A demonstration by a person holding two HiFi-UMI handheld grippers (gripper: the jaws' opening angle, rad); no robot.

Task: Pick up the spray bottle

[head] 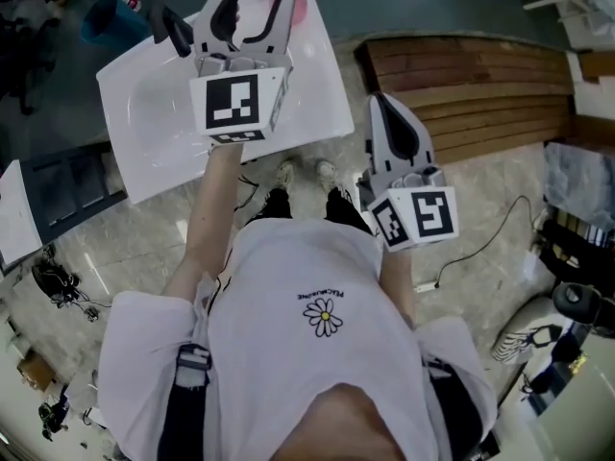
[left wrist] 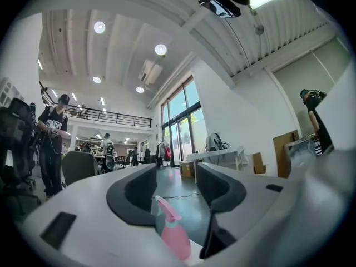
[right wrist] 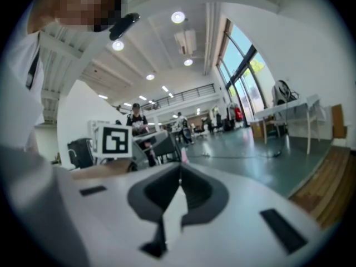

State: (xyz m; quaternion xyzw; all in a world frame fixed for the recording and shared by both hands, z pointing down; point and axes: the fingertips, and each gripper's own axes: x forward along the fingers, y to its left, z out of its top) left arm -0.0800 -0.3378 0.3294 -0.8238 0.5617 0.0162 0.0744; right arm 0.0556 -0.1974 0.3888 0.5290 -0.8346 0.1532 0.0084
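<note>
Spray bottle [left wrist: 173, 241] stands upright just ahead of L claw [left wrist: 177, 174], in line w/ its gap. L claw's wide open, empty; R claw [right wrist: 179, 174] shut, empty, farther from bottle.

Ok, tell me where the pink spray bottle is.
In the left gripper view the spray bottle stands low between the open jaws of the left tool, ungripped; the head view shows it at the white table's far edge.

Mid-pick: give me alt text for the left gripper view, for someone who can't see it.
The left hand-held gripper holds its two dark-padded jaws apart, with a pink plastic spray bottle upright low in the gap between them, neither pad pressing on it. Beyond are tall windows and, at left, a standing person in dark clothes.
</note>
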